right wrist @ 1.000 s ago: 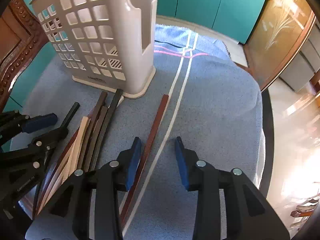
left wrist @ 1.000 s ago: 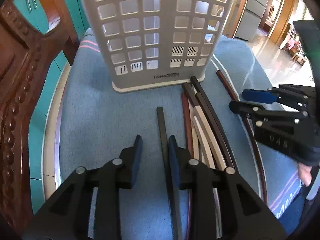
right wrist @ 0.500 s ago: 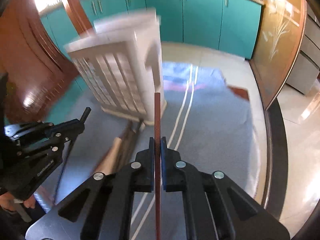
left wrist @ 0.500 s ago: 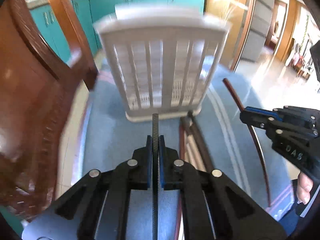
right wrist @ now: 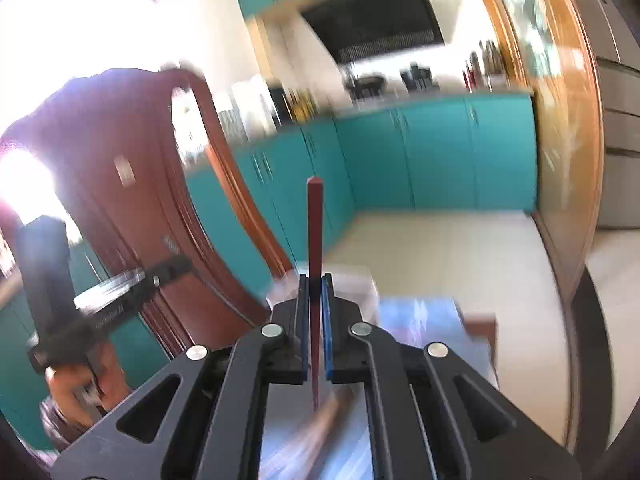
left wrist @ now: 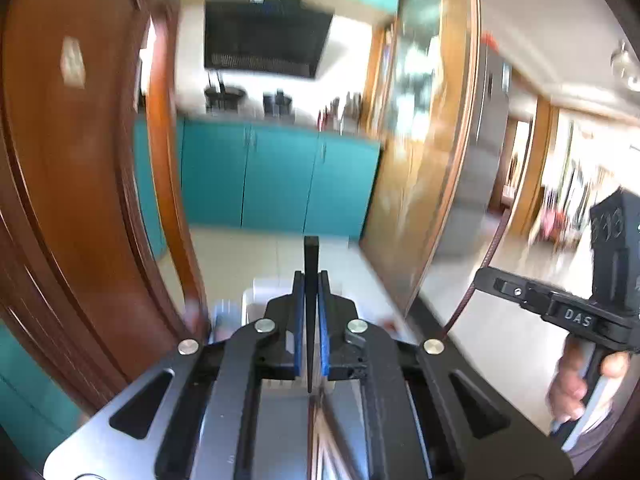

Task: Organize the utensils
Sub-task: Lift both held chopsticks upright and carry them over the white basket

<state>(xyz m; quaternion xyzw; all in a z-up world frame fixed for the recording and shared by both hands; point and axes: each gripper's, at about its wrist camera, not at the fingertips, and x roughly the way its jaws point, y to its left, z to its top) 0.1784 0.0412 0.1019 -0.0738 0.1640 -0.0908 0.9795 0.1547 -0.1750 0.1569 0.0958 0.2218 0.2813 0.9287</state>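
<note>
Both grippers have risen off the surface, each now pinching one chopstick above the white basket [left wrist: 260,296]: left gripper [left wrist: 308,316] fingers pressed on a black chopstick [left wrist: 310,276], right gripper [right wrist: 315,316] on a red chopstick [right wrist: 314,232]. Each stick looks light, stiff and probably slick, held near mid-length, so it could pivot. "DAS" is readable on the right gripper's body.

Chair [left wrist: 80,200] left of cabinets [left wrist: 280,184]
</note>
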